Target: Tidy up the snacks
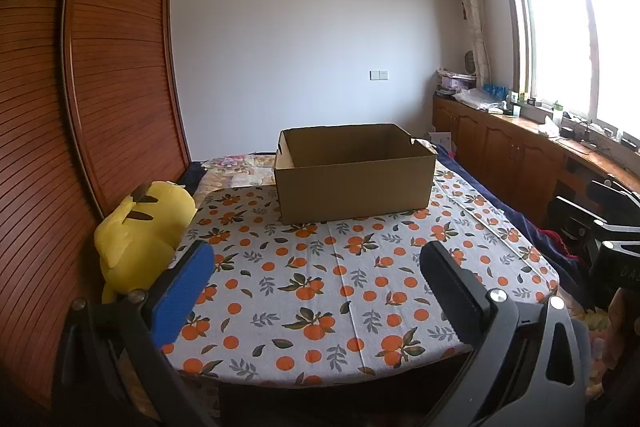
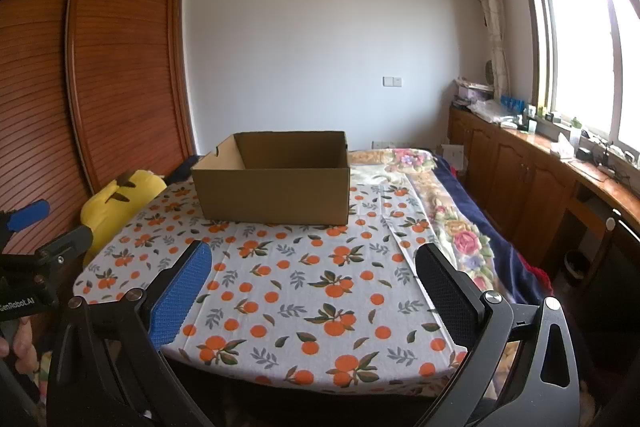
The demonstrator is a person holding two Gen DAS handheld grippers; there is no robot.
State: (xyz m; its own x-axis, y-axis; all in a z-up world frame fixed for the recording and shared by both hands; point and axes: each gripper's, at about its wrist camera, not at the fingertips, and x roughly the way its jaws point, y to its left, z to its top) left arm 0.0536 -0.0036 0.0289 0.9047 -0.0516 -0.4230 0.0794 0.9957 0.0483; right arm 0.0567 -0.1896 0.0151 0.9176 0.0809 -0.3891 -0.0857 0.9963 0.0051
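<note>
Left wrist view: the cardboard box [image 1: 354, 173] stands open on the orange-print tablecloth [image 1: 320, 291], toward the far side of it, and as much of its inside as shows looks bare. No snacks are visible anywhere around the box, so the task seems not yet begun: everything remains to be fetched and placed. A yellow plush toy [image 1: 138, 231] lies left of the box, off the cloth's edge. The left gripper [image 1: 316, 267] hovers low on the near side of the box, well apart from it, aimed straight at it; its blue and black pads are spread wide with nothing between them. The other tool's black frame shows at the right edge.

Right wrist view: the cardboard box [image 2: 272, 183] sits ahead and slightly left, again with no snacks near it or visibly inside; its floor is hidden by the near wall. The right gripper [image 2: 312, 271] is held level on the near side of the box, well apart, fingers splayed wide and empty. At the left edge a hand [image 2: 16, 347] grips the other tool's handle.
</note>
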